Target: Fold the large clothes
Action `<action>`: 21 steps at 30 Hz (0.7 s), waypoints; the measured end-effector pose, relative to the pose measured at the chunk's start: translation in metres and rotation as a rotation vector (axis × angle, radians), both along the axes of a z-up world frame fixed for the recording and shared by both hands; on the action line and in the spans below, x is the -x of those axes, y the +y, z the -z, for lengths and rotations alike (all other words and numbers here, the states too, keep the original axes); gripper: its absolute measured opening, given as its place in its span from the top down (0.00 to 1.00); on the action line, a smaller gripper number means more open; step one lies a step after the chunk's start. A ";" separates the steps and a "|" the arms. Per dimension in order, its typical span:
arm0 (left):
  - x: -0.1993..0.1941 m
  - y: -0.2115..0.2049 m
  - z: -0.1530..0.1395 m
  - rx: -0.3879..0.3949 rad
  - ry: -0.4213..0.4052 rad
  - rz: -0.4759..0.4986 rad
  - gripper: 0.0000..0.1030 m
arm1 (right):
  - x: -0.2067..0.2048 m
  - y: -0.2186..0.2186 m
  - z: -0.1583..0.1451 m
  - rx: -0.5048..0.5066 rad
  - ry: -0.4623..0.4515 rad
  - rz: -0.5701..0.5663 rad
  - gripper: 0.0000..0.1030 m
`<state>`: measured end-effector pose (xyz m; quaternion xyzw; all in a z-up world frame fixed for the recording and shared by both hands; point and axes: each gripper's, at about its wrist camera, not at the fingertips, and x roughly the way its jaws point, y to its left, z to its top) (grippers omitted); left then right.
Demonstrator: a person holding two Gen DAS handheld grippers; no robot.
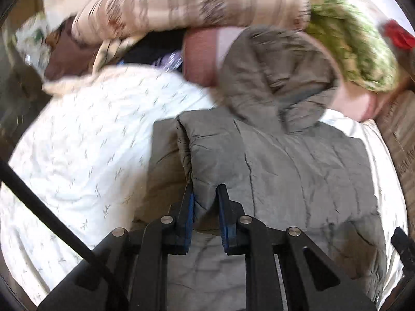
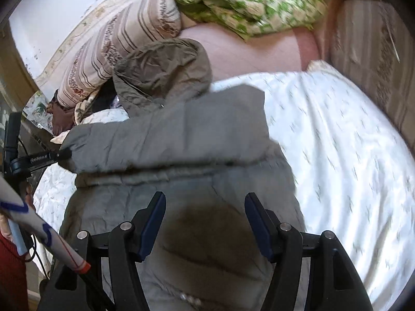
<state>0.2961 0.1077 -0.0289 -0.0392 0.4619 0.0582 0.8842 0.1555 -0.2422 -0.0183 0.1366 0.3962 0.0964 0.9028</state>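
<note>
Left wrist alone shows tongs (image 1: 205,194) pinching jacket (image 1: 285,155).

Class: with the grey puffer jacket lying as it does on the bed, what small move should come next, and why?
Probably lay and release the sleeve: the left gripper pinches the grey jacket sleeve already folded across the body, while the right gripper hovers open.

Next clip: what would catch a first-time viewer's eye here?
A padded grey hooded jacket spreads over the white leaf-print bedspread, filling the middle of both views. The left gripper is shut on a folded sleeve edge, while the right gripper hovers open over the jacket's lower part. Behind, a striped quilt and green patterned bedding are piled at the head.
</note>
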 end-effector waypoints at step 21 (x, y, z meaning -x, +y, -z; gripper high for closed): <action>0.004 0.009 0.033 -0.168 0.012 -0.101 0.47 | -0.096 0.036 0.061 0.086 0.138 0.036 0.22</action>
